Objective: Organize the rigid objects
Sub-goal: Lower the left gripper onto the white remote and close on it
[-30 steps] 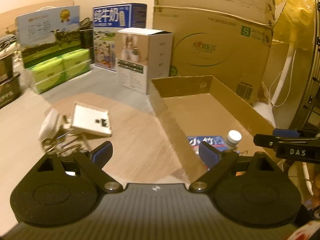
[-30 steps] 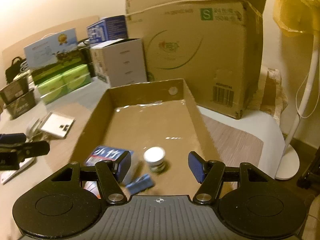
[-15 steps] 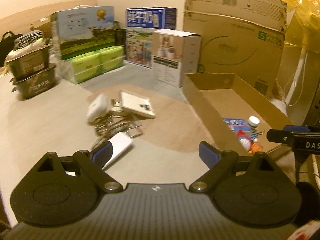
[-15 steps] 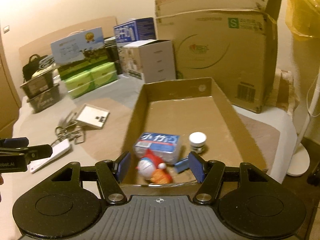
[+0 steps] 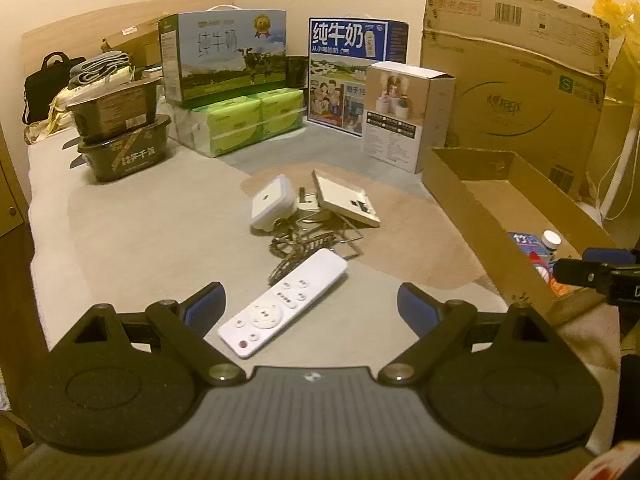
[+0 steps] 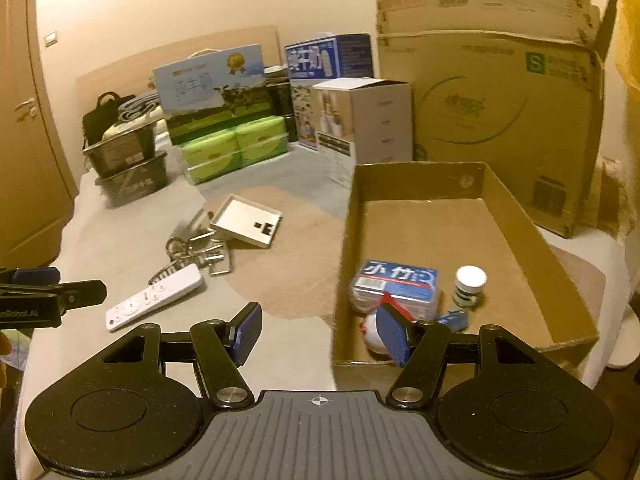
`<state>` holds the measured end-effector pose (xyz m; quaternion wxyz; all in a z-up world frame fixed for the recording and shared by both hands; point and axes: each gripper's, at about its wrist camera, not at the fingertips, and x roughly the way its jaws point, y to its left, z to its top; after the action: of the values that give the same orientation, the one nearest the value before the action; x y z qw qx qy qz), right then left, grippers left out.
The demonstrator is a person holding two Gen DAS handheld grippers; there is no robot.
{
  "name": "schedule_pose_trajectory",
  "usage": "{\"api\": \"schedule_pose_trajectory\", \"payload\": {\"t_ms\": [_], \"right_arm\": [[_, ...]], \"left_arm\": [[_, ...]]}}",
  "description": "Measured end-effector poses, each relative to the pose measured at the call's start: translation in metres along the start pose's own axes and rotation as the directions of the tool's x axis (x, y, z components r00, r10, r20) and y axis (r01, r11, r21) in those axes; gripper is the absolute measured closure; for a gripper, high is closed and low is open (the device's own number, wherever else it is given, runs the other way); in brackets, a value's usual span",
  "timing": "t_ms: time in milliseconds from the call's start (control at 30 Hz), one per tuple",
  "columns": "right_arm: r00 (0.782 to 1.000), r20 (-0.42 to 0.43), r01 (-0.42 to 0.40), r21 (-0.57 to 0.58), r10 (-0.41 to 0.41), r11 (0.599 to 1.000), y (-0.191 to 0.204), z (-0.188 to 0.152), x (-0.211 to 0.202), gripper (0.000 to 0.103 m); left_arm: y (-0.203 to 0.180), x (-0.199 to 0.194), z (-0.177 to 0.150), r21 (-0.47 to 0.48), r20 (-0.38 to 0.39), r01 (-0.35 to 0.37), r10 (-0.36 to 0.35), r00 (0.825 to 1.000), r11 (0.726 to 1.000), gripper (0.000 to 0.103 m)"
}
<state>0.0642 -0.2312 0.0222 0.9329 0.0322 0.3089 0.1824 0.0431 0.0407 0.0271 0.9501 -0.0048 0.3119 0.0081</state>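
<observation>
Both grippers are empty, left gripper [image 5: 311,306] wide open over the remote [image 5: 285,302], right gripper [image 6: 318,334] half open beside the box [image 6: 520,220]; closing on the remote's slim, slanted body could skid it into the keys [image 5: 298,242].

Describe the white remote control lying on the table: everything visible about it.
The slim white plastic remote control lies flat, buttons up, on the pale grey table cover, set diagonally. The end nearest the left camera carries a small red button, then a round white pad ringed by small buttons, then further small buttons; the far half is plain. Its far end lies against a tangle of metal keys and rings. Nothing grips it: it lies ahead of the left gripper, whose jaws stand wide apart.
</observation>
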Motion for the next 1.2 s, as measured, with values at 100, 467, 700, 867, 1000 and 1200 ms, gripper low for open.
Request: {"api": "schedule_pose_trajectory", "payload": {"t_ms": [100, 467, 700, 867, 1000, 1200], "right_arm": [[1.000, 0.001, -0.011, -0.016, 0.011, 1.000, 0.009, 0.002, 0.003, 0.040], [0.999, -0.017, -0.039, -0.059, 0.038, 0.998, 0.032, 0.008, 0.029, 0.040], [0.998, -0.037, -0.051, -0.077, 0.048, 0.996, 0.043, 0.010, 0.052, 0.040], [0.997, -0.049, -0.056, -0.086, 0.052, 0.995, 0.048, 0.011, 0.069, 0.040], [0.997, -0.064, -0.056, -0.088, 0.050, 0.995, 0.050, 0.012, 0.085, 0.040], [0.995, -0.086, -0.055, -0.088, 0.047, 0.995, 0.050, 0.012, 0.108, 0.040]], "left_arm": [[0.007, 0.003, 0.000, 0.006, -0.007, -0.003, 0.003, 1.000, 1.000, 0.011], [0.031, 0.027, -0.001, 0.046, -0.031, 0.005, -0.003, 1.000, 0.999, 0.012], [0.044, 0.051, -0.001, 0.080, -0.061, 0.059, -0.054, 0.997, 0.995, 0.018], [0.047, 0.071, 0.002, 0.139, -0.098, 0.116, -0.103, 0.990, 0.983, 0.023], [0.044, 0.089, 0.003, 0.209, -0.132, 0.174, -0.149, 0.980, 0.962, 0.028], [0.041, 0.121, 0.002, 0.274, -0.211, 0.247, -0.193, 0.958, 0.929, 0.042]]}}
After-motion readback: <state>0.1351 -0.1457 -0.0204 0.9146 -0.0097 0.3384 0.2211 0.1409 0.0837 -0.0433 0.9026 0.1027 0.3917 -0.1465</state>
